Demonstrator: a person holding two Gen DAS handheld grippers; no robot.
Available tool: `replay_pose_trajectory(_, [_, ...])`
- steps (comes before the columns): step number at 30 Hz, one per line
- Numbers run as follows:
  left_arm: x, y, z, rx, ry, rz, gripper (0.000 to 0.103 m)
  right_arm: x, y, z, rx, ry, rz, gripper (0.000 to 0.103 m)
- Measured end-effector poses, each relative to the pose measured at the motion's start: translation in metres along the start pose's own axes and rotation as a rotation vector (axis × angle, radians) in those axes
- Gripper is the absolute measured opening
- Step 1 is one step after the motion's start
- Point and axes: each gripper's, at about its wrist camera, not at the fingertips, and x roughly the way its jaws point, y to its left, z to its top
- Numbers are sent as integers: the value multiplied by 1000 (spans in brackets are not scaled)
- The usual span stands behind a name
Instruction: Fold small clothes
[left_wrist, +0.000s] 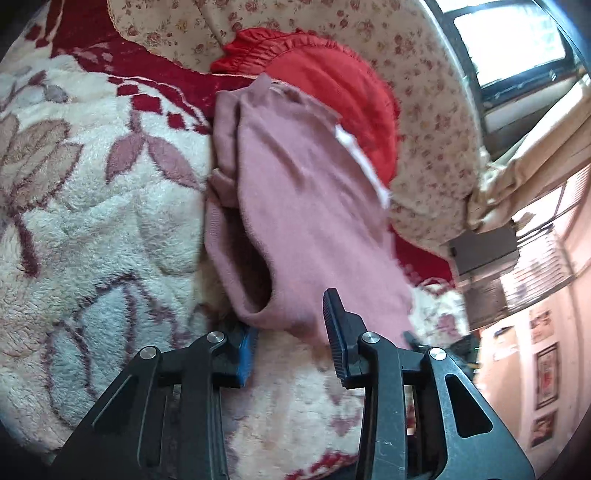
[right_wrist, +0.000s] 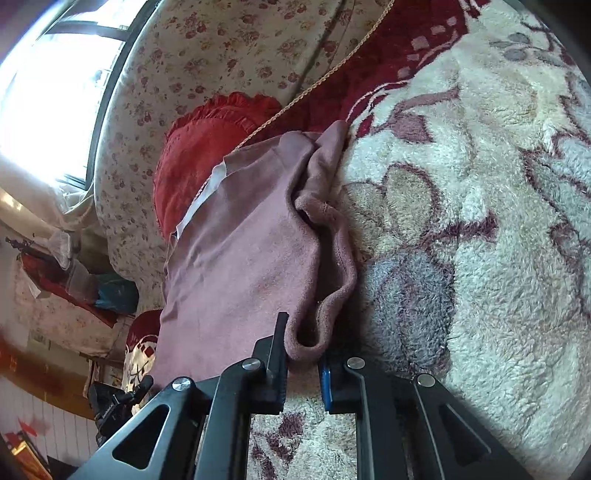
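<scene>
Both the left gripper (left_wrist: 291, 328) and right gripper (right_wrist: 303, 356) are gaping around the pink garment's (left_wrist: 306, 206) near hem on the fleecy blanket (left_wrist: 92, 206), gripping nothing yet, folding seemingly half done.

The left hand-held gripper (left_wrist: 291, 325) reaches forward with its jaws apart — one black ribbed pad lies on top of the pink garment (left_wrist: 295, 206), the blue-edged pad sits at that garment's near hem, a fold of cloth between them with slack on both sides. The right hand-held gripper (right_wrist: 303, 350) points along the same garment from its other side, jaws narrowly parted — the rolled hem hangs in the gap, touching the black pad.
</scene>
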Motion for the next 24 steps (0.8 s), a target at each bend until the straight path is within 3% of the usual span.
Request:
replay_pose_trajectory(10, [-1,11,5,-45,-48,-23,32,3,13,-3,-84,-5,-64,13])
replay_pose_trajectory(11, [-1,11,6,-43,-57,-20,26,4,16,-3,-110,-7,-82,13])
replay_pose_trajectory(12, [1,12,7,-43,-54,-15,6,3,18,-4,-123,-9,-92,13])
replay_pose_trajectory(18, [-8,7,0,12,-34,36,5,-18,34,-6,-239,-80,-126,5])
replay_pose_trajectory(24, [-36,-4,-38,35,7,44,5,-71,32,-38,-221,-88,-116,5])
